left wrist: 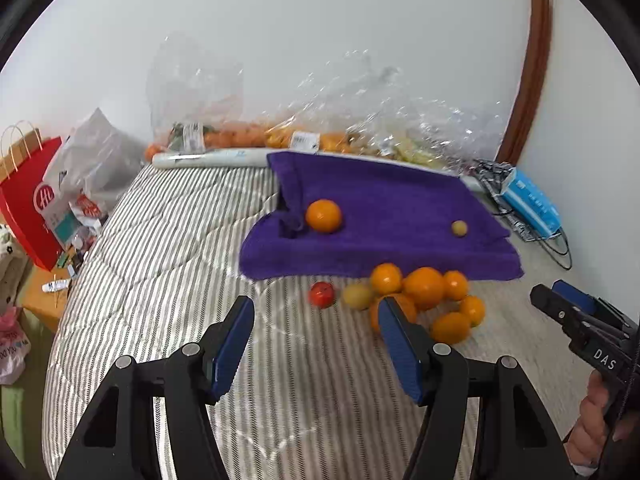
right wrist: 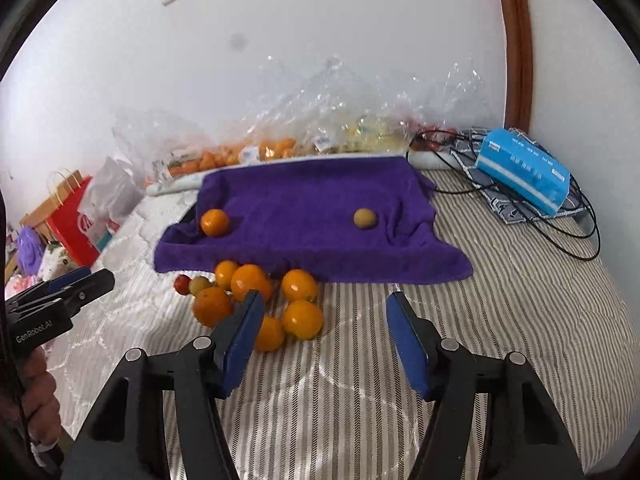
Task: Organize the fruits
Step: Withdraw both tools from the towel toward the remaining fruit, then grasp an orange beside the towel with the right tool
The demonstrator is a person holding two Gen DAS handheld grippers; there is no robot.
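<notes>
A purple towel [left wrist: 384,220] [right wrist: 304,216] lies on the striped bed. On it sit one orange [left wrist: 324,216] [right wrist: 215,222] at the left and a small yellow-green fruit [left wrist: 459,228] [right wrist: 365,218] at the right. In front of the towel is a heap of several oranges [left wrist: 426,288] [right wrist: 298,286], with a yellowish fruit [left wrist: 358,296] [right wrist: 199,285] and a small red fruit [left wrist: 322,294] [right wrist: 182,283] beside it. My left gripper [left wrist: 316,314] is open over the bed, its right finger in front of the heap. My right gripper [right wrist: 326,306] is open with nothing between its fingers, just right of the heap.
Clear plastic bags of fruit [left wrist: 280,136] [right wrist: 280,148] line the wall behind the towel. A blue box [left wrist: 530,202] [right wrist: 524,170] with black cables lies at the right. A red paper bag [left wrist: 28,204] [right wrist: 74,224] and clutter stand left of the bed.
</notes>
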